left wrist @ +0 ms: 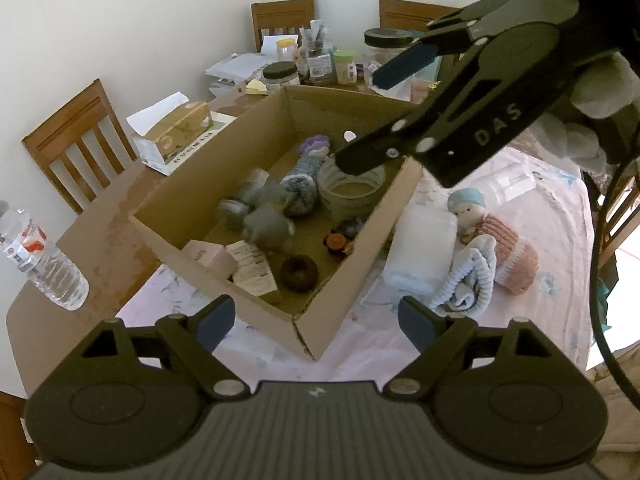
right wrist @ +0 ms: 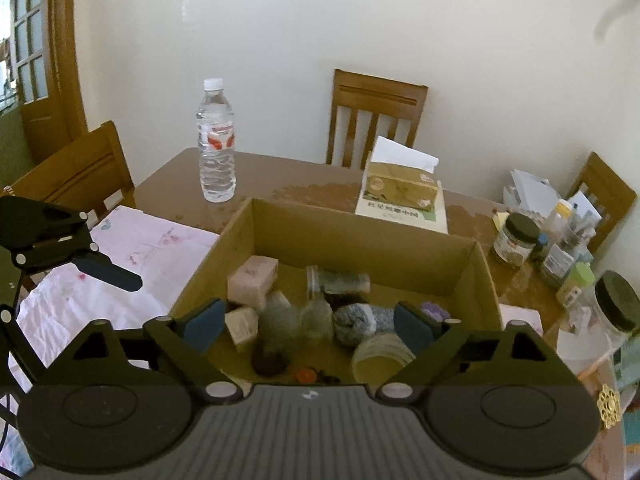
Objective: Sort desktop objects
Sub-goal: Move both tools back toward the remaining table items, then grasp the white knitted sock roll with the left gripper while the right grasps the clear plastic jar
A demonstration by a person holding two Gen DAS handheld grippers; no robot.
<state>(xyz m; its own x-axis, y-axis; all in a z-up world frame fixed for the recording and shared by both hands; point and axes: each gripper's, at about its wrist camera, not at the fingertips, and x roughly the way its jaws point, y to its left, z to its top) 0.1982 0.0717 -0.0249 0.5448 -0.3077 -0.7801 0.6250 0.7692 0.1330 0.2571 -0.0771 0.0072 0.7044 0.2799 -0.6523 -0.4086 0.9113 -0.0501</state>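
An open cardboard box (left wrist: 332, 316) (right wrist: 360, 232) sits on the table, holding a pink block (right wrist: 254, 280), a labelled carton (left wrist: 254, 268), grey fuzzy lumps (left wrist: 266, 222), a clear round jar (left wrist: 352, 190) and a dark ring (left wrist: 300, 274). My right gripper (right wrist: 308, 328) (left wrist: 360, 120) hangs open above the box's right half with nothing between its fingers. My left gripper (left wrist: 316, 320) stands open over the box's near corner, holding nothing. Right of the box lie a doll with a blue cap (left wrist: 466, 206), a pink knitted piece (left wrist: 512, 256), a white-blue cloth (left wrist: 468, 284) and a white tub (left wrist: 422, 248).
A water bottle (right wrist: 216, 144) stands past the box, a tissue box (right wrist: 402, 188) beside it. Jars and papers (right wrist: 516, 240) crowd the table's far end. Wooden chairs (right wrist: 376, 116) ring the table. A pink cloth (right wrist: 132, 248) covers the near part.
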